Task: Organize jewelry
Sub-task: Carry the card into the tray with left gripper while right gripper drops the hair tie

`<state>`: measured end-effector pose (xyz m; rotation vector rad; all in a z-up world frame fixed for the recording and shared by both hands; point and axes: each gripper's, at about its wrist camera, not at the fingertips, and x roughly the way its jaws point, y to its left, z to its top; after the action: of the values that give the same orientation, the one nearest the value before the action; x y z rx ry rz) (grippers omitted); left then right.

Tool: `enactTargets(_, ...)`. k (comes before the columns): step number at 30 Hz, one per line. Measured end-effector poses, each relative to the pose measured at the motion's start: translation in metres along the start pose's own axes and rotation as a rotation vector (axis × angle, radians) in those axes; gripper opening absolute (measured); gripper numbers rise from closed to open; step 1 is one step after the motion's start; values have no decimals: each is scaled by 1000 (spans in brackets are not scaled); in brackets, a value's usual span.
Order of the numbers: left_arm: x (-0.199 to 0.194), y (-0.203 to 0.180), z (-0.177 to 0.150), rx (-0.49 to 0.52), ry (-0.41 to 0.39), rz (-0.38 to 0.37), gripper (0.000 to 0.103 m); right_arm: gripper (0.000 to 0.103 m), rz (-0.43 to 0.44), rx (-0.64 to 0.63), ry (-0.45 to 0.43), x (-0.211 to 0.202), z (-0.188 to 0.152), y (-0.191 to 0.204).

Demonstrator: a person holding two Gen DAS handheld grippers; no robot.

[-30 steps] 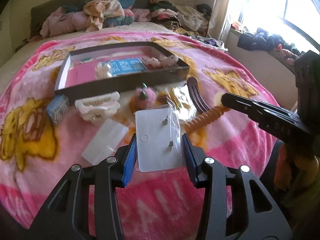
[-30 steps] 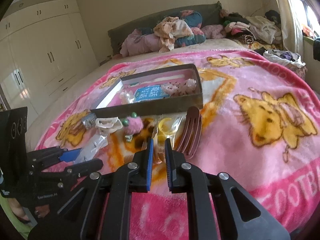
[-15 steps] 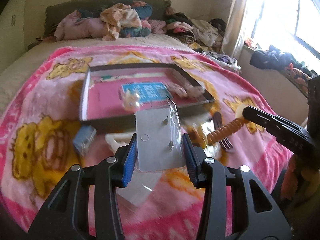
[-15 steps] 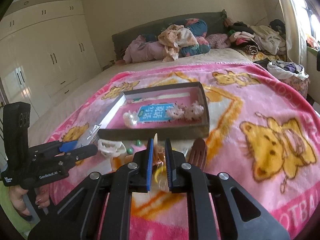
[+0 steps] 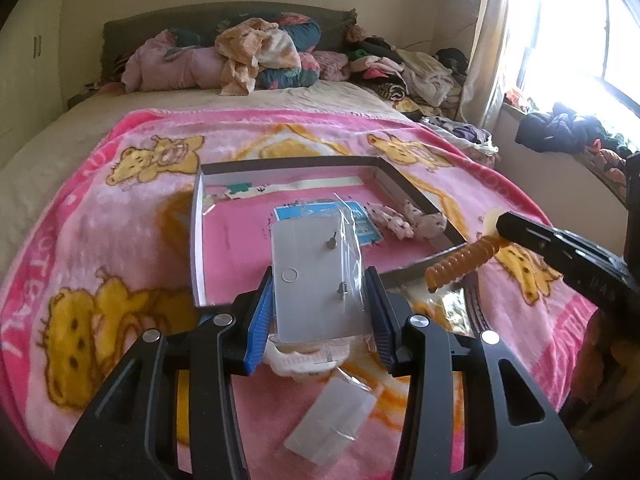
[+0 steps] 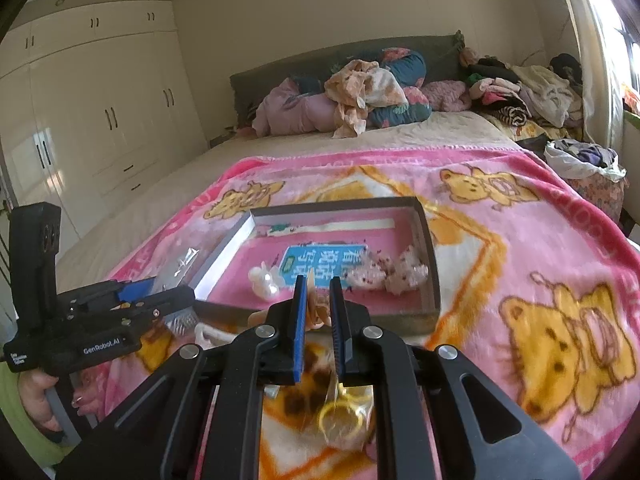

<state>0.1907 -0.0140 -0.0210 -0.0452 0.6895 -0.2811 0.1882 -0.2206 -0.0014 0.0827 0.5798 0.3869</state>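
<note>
Left gripper (image 5: 318, 300): fingers pinching the earring card (image 5: 316, 280).
Right gripper (image 6: 319, 300): fingers pinching an orange spiral hair tie (image 5: 460, 260).
Both: above the box (image 6: 424, 232).

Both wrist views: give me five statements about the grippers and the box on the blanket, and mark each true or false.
1. The left gripper is shut on an earring card in a clear sleeve. True.
2. The right gripper holds nothing. False: it is shut on an orange spiral hair tie.
3. The box on the pink blanket has its lid on. False: it is open at the top, with things lying inside.
4. A blue printed card lies inside the box. True.
5. The yellow rings in a bag are inside the box. False: they lie on the blanket, in front of the box.
</note>
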Motion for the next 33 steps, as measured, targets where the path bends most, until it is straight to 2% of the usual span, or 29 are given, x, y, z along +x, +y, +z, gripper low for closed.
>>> enactTargets(16,43,19,21,-11,23,46,35,11,-59,-3,-8,38,25,-24)
enactTargets(33,90,35,20,-23,89,79,35,11,-124,20,58,99,27,-50)
